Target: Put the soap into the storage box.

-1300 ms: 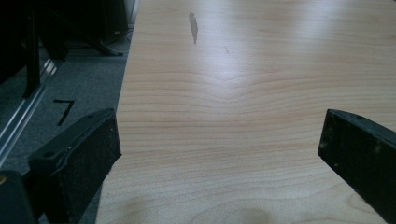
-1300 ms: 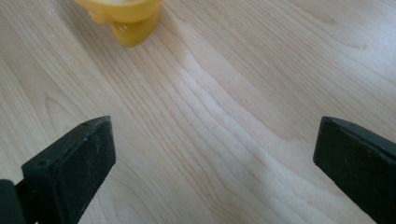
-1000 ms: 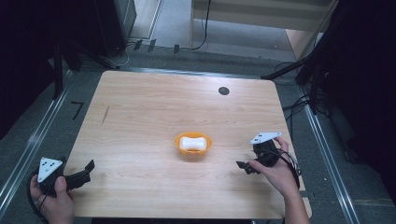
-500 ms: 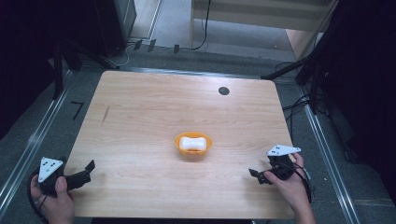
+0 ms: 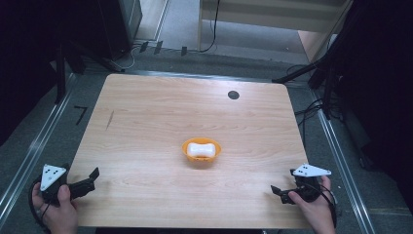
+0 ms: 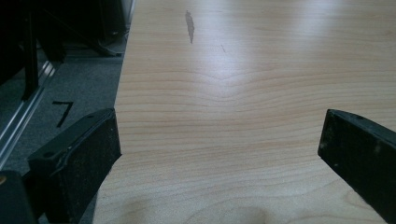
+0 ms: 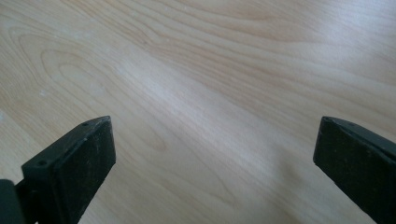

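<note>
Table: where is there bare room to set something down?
Nearly all the table is bare: the far half up to the black round mark, and both sides of the orange bowl. Tightest at the near corners, by the left gripper and right gripper.

Light wooden table [image 5: 146, 122], orange bowl [image 5: 201, 151] at centre, black disc [image 5: 233, 95] near far edge

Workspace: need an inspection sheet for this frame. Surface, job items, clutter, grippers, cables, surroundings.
Surface: wooden table, dark streak near the left edge, round black grommet at the far side.
Job's things: orange bowl mid-table, white piece inside.
Clutter: nothing seen.
Grippers: left gripper at the near left corner, right gripper at the near right corner; both open, holding nothing, apart from the bowl.
Cables: black cables on the floor right of the table.
Surroundings: grey floor, metal rails.
</note>
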A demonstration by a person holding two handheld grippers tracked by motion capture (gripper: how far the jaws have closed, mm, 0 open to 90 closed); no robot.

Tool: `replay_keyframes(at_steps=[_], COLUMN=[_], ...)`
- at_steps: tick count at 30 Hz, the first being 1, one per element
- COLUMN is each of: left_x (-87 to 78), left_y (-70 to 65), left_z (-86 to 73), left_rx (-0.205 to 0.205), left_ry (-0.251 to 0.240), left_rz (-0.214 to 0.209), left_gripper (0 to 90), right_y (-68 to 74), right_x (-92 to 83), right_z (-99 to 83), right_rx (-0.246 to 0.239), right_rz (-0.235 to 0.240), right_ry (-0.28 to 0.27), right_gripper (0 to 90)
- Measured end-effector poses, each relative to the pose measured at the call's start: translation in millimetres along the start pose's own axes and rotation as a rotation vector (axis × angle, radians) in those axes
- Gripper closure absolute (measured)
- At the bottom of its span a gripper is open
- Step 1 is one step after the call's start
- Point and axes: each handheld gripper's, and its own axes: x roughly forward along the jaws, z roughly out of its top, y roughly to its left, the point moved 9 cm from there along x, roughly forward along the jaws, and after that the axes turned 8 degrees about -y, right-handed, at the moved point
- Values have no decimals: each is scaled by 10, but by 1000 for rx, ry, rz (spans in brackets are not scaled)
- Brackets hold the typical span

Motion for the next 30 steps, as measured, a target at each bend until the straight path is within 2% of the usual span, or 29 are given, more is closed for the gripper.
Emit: replay_keyframes(at_steps=[7, 12, 23, 27, 30], left_x=[2, 3, 13, 14, 10], left_y=[-1, -4, -14, -8, -12], left_z=[-2, -2, -13, -10, -10], left_rx=[3, 10, 18, 6, 8], left_ry=[2, 3, 17, 14, 11], left_rz=[0, 4, 4, 3, -5], left_gripper=[0, 0, 0, 0, 0], right_y=[-48, -99, -175, -136, -126], right_x=[-115, -174, -284, -255, -235], right_z=[-120, -196, -202, -204, -208], right_rx=[26, 82, 142, 127, 101], right_rz=[-25, -44, -80, -74, -101], right_ry=[-39, -119, -239, -219, -203], right_gripper=[0, 0, 1, 3, 3])
